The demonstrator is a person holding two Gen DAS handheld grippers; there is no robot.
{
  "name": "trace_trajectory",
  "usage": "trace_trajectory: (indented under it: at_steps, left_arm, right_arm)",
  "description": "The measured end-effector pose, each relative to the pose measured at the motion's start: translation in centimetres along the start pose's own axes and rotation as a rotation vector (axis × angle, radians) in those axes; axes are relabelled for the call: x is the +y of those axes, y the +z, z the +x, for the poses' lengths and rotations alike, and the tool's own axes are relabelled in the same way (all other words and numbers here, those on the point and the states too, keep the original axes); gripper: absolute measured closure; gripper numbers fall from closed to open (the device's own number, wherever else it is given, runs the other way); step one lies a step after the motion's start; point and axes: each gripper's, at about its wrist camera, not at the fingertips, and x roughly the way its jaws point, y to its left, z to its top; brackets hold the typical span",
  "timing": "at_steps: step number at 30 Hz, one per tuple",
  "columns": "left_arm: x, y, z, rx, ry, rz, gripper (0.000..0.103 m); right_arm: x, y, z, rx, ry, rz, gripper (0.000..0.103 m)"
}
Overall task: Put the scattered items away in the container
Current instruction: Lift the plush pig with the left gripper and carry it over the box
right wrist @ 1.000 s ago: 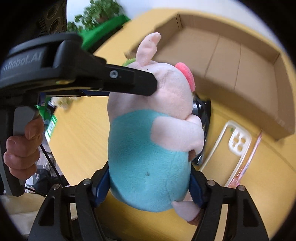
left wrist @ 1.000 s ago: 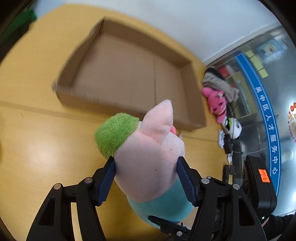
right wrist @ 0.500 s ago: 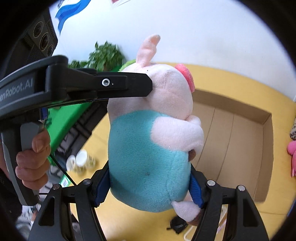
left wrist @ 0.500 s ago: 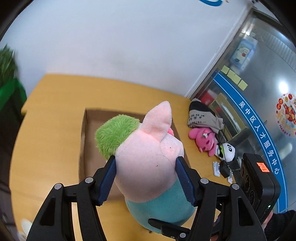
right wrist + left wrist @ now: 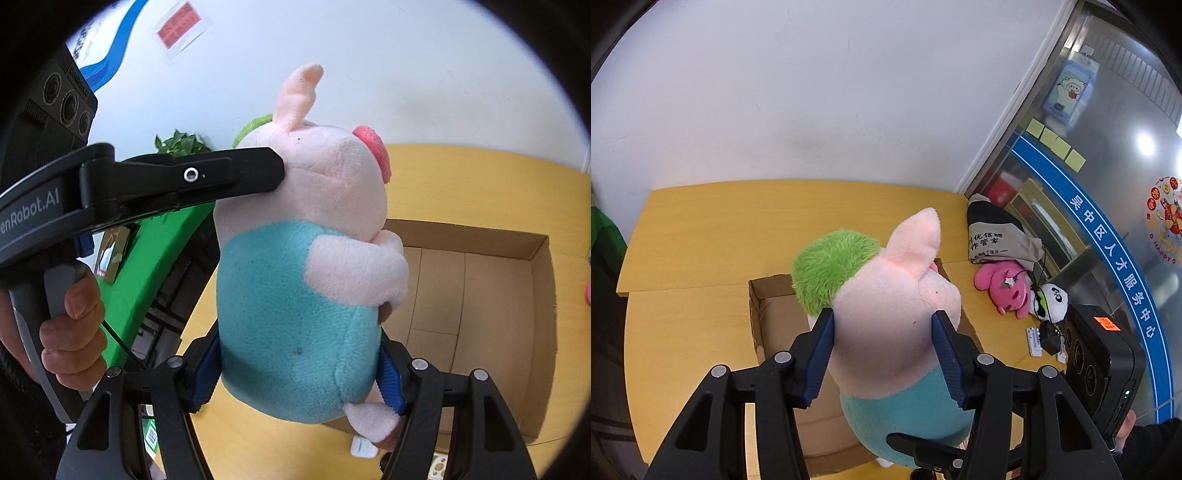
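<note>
A plush pig [image 5: 894,314] with a pink head, green tuft and teal body is held in the air by both grippers. My left gripper [image 5: 882,354] is shut on its head. My right gripper [image 5: 299,376] is shut on its teal body [image 5: 295,314]. The left gripper's finger [image 5: 221,177] shows in the right wrist view against the head. The open cardboard box [image 5: 768,317] lies on the yellow table below the pig; in the right wrist view its inside [image 5: 480,295] holds nothing I can see.
On the table [image 5: 738,229] to the right of the box lie a pink plush [image 5: 1001,284], a small panda plush [image 5: 1052,299], a grey bag [image 5: 993,236] and small white and black gadgets [image 5: 1041,339]. A white wall stands behind. Green plants [image 5: 181,144] are at left.
Both grippers have lifted the pig well above the table. The box, close and large before, now looks smaller and lower, and the wall fills the upper view.
</note>
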Motion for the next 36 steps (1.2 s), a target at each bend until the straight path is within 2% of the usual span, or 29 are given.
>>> trace_trajectory:
  at_steps: [9,14,17,25,28,30,31,32,36]
  left_arm:
    - [4.9,1.5,6.5,0.077,0.001,-0.030,0.047]
    - [8.0,1.7,11.0,0.137,0.012,-0.042,0.047]
    - [9.5,1.4,13.7,0.178,0.020,-0.039,0.047]
    - [13.3,-1.0,20.5,0.291,0.069,-0.056,0.047]
    - [14.7,-2.0,21.7,0.313,0.097,-0.074,0.045]
    - [15.2,-2.7,22.1,0.321,0.111,-0.079,0.043]
    - [15.4,-2.9,22.1,0.318,0.111,-0.086,0.038]
    - [15.7,-3.1,22.0,0.314,0.106,-0.094,0.031]
    - [16.0,-2.7,20.1,0.253,0.128,-0.120,0.026]
  right_arm:
    - [-3.1,2.4,6.6,0.041,0.017,0.053,0.034]
    - [-5.0,2.6,10.2,0.082,0.030,0.100,0.034]
    - [-6.2,0.9,12.6,0.107,0.037,0.146,0.034]
    - [-9.3,-1.0,19.6,0.194,0.048,0.280,0.034]
    - [-9.8,-1.8,21.7,0.221,0.056,0.301,0.032]
    - [-10.0,-2.4,22.4,0.225,0.054,0.301,0.022]
    - [-10.0,-2.5,22.4,0.223,0.046,0.294,0.020]
    - [-9.9,-2.6,22.3,0.213,0.040,0.283,0.018]
    - [-9.2,-2.2,20.9,0.170,-0.011,0.235,0.017]
